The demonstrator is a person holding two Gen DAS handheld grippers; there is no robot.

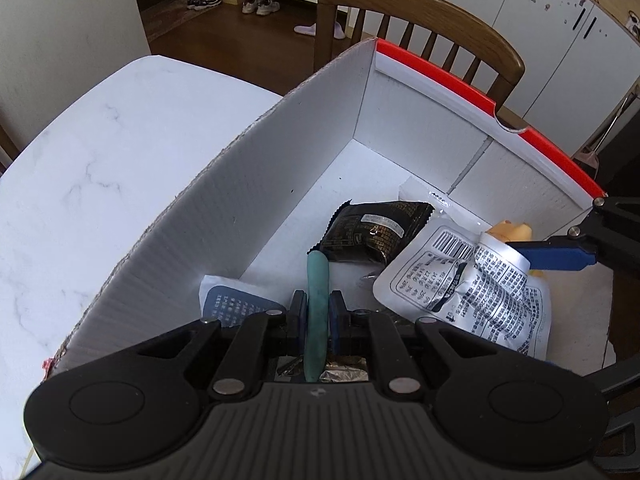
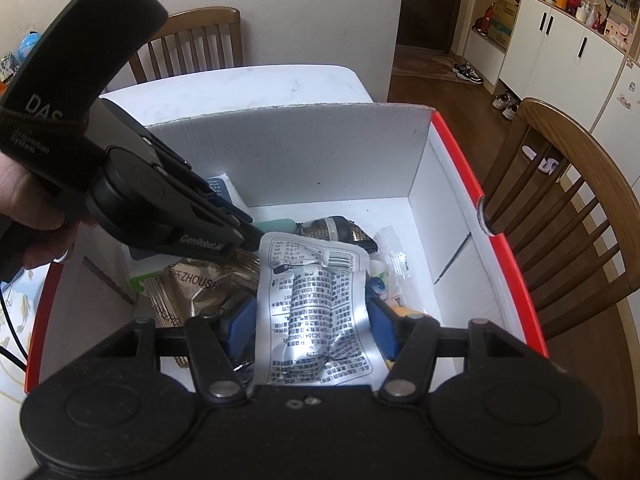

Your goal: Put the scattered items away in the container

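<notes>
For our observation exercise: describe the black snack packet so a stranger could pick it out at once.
Start at the white cardboard box with the red rim. On its floor, just beyond the teal stick, lies the black snack packet. It alone is dark with zigzag edges; its neighbour, the silver pouch, is pale.

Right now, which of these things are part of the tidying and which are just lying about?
Part of the job:
cardboard box
teal stick in the left gripper
silver pouch in the right gripper
black packet

Just there:
wooden chair
shoes
white cupboards
</notes>
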